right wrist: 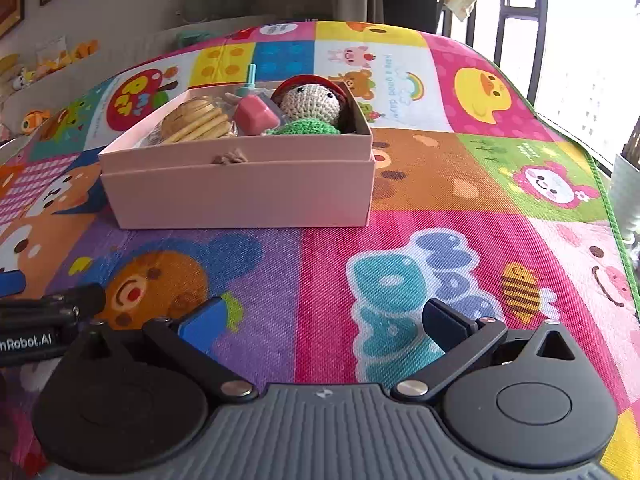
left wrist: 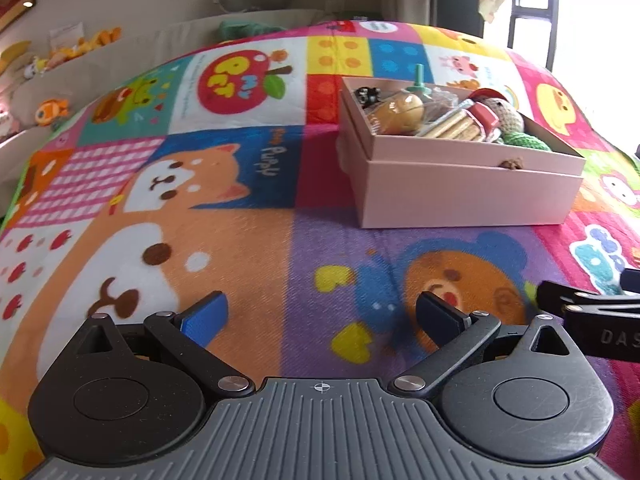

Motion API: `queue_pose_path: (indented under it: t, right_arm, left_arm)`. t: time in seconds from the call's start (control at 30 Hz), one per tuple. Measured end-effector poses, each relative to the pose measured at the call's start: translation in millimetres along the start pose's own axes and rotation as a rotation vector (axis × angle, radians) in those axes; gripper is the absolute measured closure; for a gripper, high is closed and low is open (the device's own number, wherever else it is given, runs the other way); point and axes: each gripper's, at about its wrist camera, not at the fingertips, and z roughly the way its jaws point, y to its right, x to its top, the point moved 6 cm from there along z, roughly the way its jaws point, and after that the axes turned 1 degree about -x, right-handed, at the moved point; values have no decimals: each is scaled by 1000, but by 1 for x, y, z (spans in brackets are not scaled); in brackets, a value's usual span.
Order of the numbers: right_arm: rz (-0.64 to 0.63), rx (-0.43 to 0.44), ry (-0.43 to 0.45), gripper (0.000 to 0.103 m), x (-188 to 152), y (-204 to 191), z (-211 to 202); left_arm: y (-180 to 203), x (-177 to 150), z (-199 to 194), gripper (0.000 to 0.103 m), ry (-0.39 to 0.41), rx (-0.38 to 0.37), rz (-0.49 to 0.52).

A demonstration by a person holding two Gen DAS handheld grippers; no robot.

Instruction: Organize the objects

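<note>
A pink cardboard box (left wrist: 460,188) sits on a colourful cartoon play mat (left wrist: 240,240). It holds several small things: a crochet doll (right wrist: 312,102) with a red hat and green body, a stack of round biscuits (right wrist: 198,122), a pink cube (right wrist: 256,114), a brown ball-shaped toy (left wrist: 402,110) and a teal peg (left wrist: 419,78). The box also shows in the right wrist view (right wrist: 240,196). My left gripper (left wrist: 320,316) is open and empty, low over the mat, in front and left of the box. My right gripper (right wrist: 324,320) is open and empty, in front and right of the box.
Part of the other gripper shows at the right edge of the left view (left wrist: 592,312) and at the left edge of the right view (right wrist: 44,320). Plush toys (left wrist: 76,48) line a shelf at the back left. A window (right wrist: 560,40) is at the right.
</note>
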Motion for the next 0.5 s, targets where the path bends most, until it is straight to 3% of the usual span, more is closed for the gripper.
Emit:
queue_pose_path:
  t: [0.5]
  right_arm:
    - [9, -1, 0, 0, 3, 1, 5]
  left_arm:
    - [0, 0, 1, 0, 0, -7, -6]
